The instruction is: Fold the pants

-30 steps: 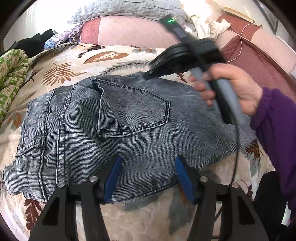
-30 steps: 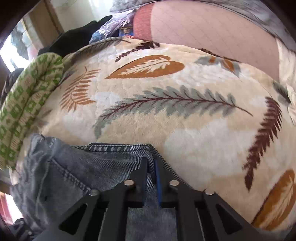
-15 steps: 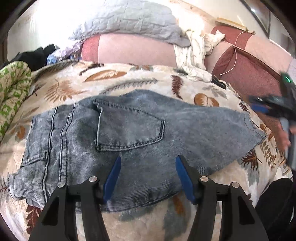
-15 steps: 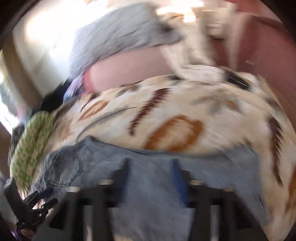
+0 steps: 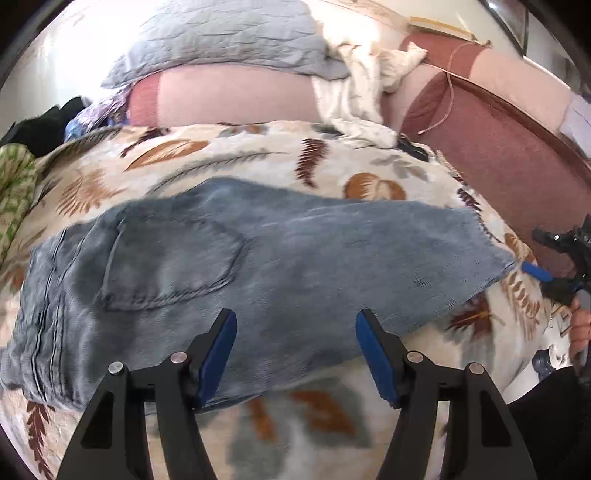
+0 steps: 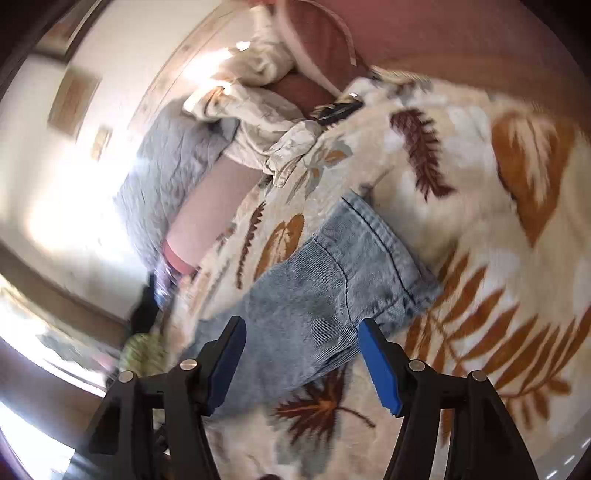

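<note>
Pants of faded blue-grey denim lie flat across a cream plush blanket printed with brown and rust leaves. The left gripper hovers over their near edge, its blue pads having just spread wider, nothing between them. The right gripper is poised above the stitched hem of the leg, jaws well apart and gripping nothing. Beyond both lies a grey quilted pillow.

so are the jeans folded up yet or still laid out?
Partly folded, still long. The jeans lie flat on the leaf-print blanket, one back pocket up, hem end stretched away from the waist, not yet doubled back.
</note>
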A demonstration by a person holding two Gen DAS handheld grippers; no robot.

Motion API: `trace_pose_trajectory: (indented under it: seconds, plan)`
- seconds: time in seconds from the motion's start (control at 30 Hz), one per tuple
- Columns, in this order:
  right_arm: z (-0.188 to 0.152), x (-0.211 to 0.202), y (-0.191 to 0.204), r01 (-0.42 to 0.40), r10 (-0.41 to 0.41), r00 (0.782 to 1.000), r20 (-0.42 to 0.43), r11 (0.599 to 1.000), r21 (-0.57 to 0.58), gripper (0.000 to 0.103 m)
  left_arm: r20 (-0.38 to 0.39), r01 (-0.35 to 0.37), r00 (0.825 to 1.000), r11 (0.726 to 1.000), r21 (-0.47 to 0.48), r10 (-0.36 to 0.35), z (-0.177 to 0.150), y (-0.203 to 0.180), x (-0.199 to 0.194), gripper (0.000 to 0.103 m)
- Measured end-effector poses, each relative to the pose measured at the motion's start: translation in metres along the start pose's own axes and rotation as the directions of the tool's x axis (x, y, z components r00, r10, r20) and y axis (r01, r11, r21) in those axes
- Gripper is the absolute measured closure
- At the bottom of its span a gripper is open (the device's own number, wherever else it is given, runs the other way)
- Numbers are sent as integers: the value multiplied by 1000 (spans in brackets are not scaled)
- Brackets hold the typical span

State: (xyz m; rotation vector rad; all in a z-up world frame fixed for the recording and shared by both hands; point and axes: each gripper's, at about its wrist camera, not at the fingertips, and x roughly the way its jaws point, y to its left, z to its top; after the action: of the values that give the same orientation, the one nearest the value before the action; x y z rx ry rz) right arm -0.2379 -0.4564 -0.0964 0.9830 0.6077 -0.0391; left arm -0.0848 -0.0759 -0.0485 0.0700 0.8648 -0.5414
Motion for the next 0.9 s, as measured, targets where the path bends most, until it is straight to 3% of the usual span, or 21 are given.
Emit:
trace_pose_trajectory:
  seconds: [0.13,0.3,0.4,0.57,0.73,0.9]
  plan:
    - [-2,10,-13,9,-7,1000,-27,995,96,36,-10,24,1000,999,46,-24,25,-32,4,29]
    - [3,17,-32,1,7,999,-47,985,175,36,-47,-10,999,984,176,19,57,-81,27,27]
    - [6,19,-37,7,3,998,-58,983,181,36,-75,-8,997,980,199,23,64,-103,37,27]
    - [9,15,-43,14,-2,998,-67,985,173,35,-79,-16,996,984,179,31,50,-110,38,26]
    - [5,15,-52,52,-34,995,-91,976,210,34,-105,-26,994,988,151,42,35,-94,34,26]
    - [2,11,-40,39,-31,998,-46,983,178,34,-87,-111,988,979,172,127,32,-81,30,26]
